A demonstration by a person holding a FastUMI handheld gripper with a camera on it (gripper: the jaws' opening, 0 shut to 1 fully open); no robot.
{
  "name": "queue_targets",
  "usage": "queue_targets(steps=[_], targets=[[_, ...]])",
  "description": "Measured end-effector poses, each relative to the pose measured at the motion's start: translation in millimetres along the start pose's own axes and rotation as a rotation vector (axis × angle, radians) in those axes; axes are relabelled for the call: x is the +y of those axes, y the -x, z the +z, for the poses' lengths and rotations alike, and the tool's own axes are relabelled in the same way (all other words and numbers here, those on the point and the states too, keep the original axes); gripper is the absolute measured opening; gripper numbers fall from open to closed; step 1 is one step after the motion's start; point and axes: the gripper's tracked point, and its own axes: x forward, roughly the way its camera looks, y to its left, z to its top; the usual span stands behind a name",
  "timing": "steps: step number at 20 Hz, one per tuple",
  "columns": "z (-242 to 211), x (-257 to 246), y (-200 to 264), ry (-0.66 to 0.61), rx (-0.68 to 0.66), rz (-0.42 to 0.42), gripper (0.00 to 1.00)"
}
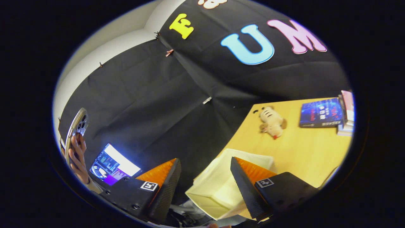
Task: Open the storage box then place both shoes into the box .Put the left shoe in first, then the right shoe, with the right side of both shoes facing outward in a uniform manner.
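Worktop (303, 148) at 3 o'clock. Box (218, 186), pale, at its near edge, between the tongs' tips. Looks light, thin-walled, flexible; judge the lid edge the best hold. Tongs (205, 180) wide apart, gripping nothing. Shoes unclear below.

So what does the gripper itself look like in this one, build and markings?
The gripper has two wedge-shaped fingers with finely ribbed pads. Each finger sits on a boxy black mount bearing a small square black-and-white tag; the one near the screen shows round screw heads. The fingers stand apart, holding nothing.
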Motion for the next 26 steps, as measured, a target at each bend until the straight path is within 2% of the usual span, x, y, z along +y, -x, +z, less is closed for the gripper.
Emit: queue_targets(steps=[7, 12, 15, 18, 20, 25, 26], targets=[[18, -99, 95, 0.078, -0.077, -0.275, 0.96], [10, -149, 150, 0.106, -0.067, -0.437, 0.97], [-2, -192, 179, 0.102, -0.039, -0.564, 0.98], [-28, -238, 209, 0.077, 0.029, -0.689, 0.98], [-49, -262, 218, 0.062, 0.102, -0.737, 0.99], [-125, -313, 224, -0.004, 0.315, -0.789, 0.95], [-137, -321, 223, -0.025, 0.343, -0.793, 0.92]])
